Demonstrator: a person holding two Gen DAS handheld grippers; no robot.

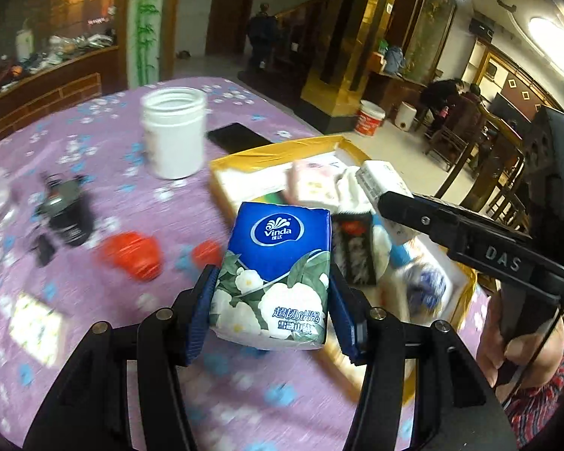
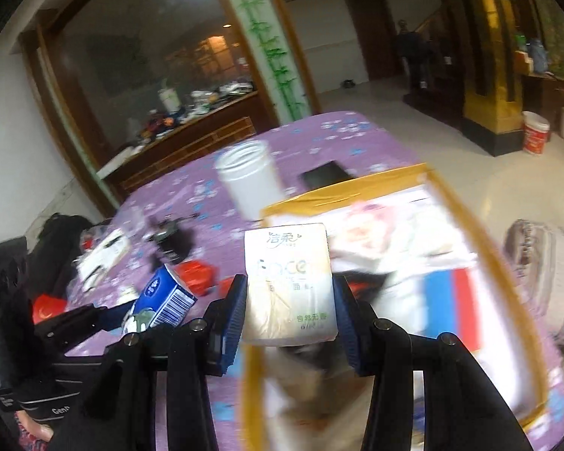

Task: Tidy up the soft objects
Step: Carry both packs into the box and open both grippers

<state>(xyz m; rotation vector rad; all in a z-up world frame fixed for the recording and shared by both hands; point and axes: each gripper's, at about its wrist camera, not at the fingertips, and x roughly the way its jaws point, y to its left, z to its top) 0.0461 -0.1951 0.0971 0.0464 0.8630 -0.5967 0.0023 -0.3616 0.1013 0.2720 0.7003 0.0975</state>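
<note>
Your left gripper (image 1: 272, 302) has its fingers (image 1: 203, 312) clamped on a blue tissue pack (image 1: 278, 263), held upright above the purple counter (image 1: 94, 150) just beside the yellow-rimmed box (image 1: 274, 146). Your right gripper (image 2: 289, 308) has its fingers (image 2: 233, 315) closed on a pale cream tissue pack (image 2: 287, 282), raised over that box's near edge. Both packs are pinched only near their lower end, so a quick swing could let one tilt or slide out of the pads. The two grippers also sit close together, so you may knock one pack with the other. The blue pack looks plump and glossy, printed with white flowers; the cream one is plainer, its wrapper smooth.
</note>
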